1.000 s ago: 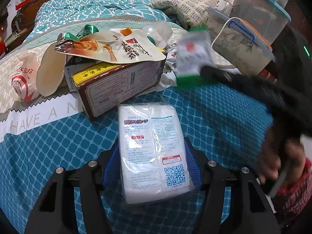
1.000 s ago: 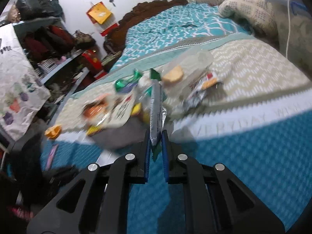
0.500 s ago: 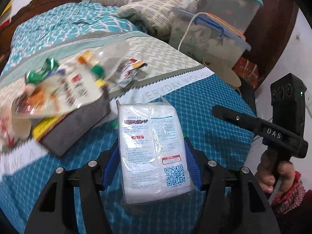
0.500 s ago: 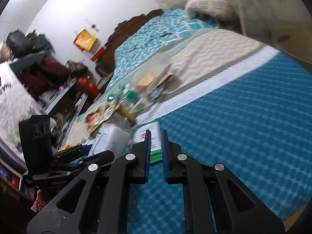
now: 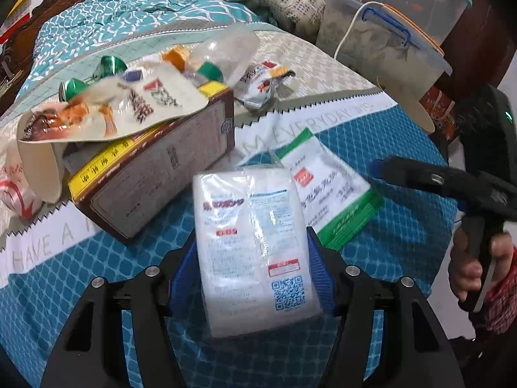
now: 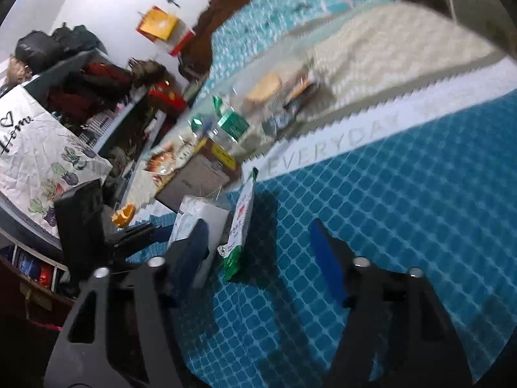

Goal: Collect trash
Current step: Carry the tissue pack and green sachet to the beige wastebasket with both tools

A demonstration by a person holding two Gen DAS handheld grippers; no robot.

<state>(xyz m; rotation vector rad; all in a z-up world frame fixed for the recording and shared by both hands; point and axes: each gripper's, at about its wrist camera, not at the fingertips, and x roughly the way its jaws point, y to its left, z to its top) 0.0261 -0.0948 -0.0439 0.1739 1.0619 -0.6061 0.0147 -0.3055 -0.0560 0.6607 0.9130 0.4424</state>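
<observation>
Right now my left gripper (image 5: pixel 253 252) is clamped on a soft white plastic-wrapped pack (image 5: pixel 255 245), low in the centre of the left wrist view, with the blue pads pressing its two long sides. It looks light and squashy, with a slick film, so I judge it could slide forward out of the pads if I tip it; holding it around the middle, as now, seems soundest.

My right gripper (image 6: pixel 258 252) has just been opening and its jaws stand wide apart with nothing pressed between them. The green-and-white sachet (image 6: pixel 240 226) lies free on the blue bedcover (image 6: pixel 404 210), just ahead of the left finger in the right wrist view and touching the white pack's far right side in the left wrist view. It looks thin, flat and nearly weightless, with crinkly foil; I would take it by a raised edge, since lying flat it offers little to pinch.

Upper left in the left wrist view sits the rest: a brown carton (image 5: pixel 161 174), stiff and best gripped across its narrow end, with a floppy snack bag (image 5: pixel 116 113) lying on it.
</observation>
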